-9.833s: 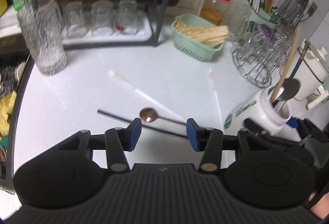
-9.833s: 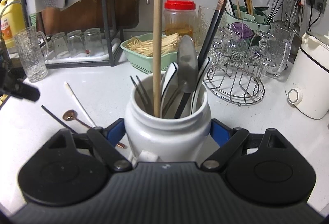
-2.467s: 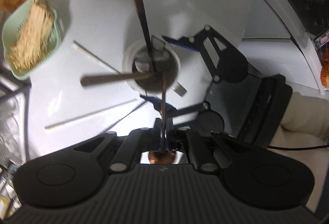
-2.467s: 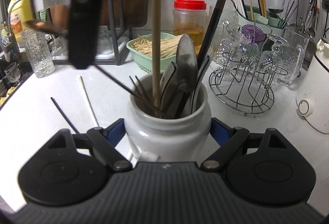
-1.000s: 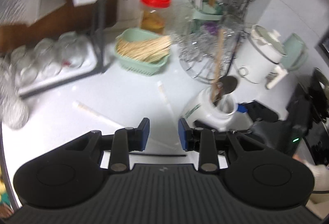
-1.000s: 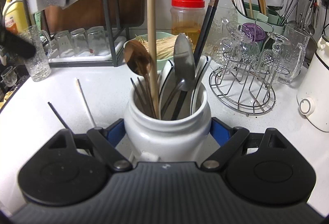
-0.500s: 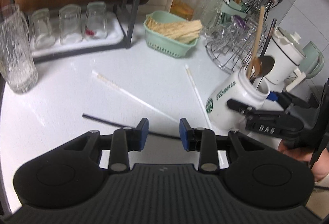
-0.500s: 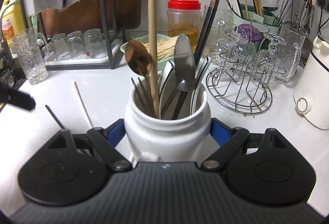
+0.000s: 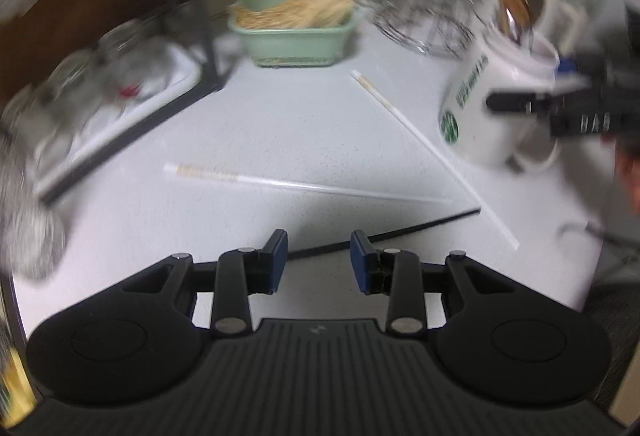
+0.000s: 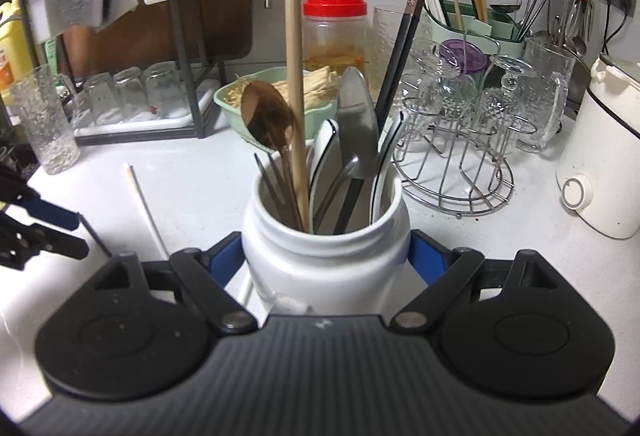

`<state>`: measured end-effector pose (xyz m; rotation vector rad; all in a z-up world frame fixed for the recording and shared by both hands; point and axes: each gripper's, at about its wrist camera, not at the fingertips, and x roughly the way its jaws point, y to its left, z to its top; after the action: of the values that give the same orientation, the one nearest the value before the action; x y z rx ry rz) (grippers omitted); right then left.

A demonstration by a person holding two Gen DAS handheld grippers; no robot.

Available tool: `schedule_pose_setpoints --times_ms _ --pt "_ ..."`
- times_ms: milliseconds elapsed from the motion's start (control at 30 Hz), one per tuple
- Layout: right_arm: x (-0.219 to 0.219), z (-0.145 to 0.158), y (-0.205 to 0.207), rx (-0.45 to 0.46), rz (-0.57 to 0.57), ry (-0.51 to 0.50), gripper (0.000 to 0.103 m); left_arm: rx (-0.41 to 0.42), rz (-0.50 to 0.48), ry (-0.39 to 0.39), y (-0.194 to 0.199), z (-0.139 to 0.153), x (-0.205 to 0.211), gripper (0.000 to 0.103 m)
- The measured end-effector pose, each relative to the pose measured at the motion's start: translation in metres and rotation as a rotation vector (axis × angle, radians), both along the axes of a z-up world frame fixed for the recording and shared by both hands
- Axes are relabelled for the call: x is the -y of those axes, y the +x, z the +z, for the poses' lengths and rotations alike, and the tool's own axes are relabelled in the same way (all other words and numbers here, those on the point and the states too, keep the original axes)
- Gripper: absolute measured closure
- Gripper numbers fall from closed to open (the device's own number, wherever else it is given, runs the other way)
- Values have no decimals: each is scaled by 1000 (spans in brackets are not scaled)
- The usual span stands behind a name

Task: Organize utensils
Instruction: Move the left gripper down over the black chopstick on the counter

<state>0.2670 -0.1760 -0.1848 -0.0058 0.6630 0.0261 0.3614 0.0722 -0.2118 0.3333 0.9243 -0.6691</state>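
The black chopstick (image 9: pixel 384 234) lies flat on the white counter (image 9: pixel 280 124), its long axis running from under the left gripper (image 9: pixel 319 262) up and right toward the white jar (image 10: pixel 326 256), its far tip close to where the two white chopsticks (image 9: pixel 312 186) meet. Compared with a second ago, the left gripper is lower over the counter, jaws spread and empty with the stick passing beneath the gap, and the copper spoon (image 10: pixel 266 118) stands bowl-up in the jar. The right gripper (image 10: pixel 326 256) clamps the jar, with a green basket (image 10: pixel 276 96) and wire glass rack (image 10: pixel 456 164) behind it.
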Motion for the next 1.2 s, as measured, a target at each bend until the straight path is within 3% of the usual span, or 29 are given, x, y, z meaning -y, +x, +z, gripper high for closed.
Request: schedule_pose_setpoints --times_ms 100,300,433,733,867,1100,1200 --pt "1 0 -1 -5 -5 0 13 19 -115 41 5 -8 11 63" --pt "2 0 -3 -5 -22 0 13 -34 -300 41 9 -28 36 63" --pt "1 0 -4 -9 -31 0 13 -133 -307 -54 23 -28 51 63" --pt "0 0 -4 -5 -39 0 13 -75 -550 43 7 -31 102 65" --pt "0 0 -5 -8 -45 1 13 -62 -611 55 -1 -34 111 65" --pt "3 0 -9 -5 -31 3 13 -57 -630 108 -7 -34 134 65" --pt "4 -1 -10 -1 -27 4 13 -80 -628 127 -8 -33 140 77"
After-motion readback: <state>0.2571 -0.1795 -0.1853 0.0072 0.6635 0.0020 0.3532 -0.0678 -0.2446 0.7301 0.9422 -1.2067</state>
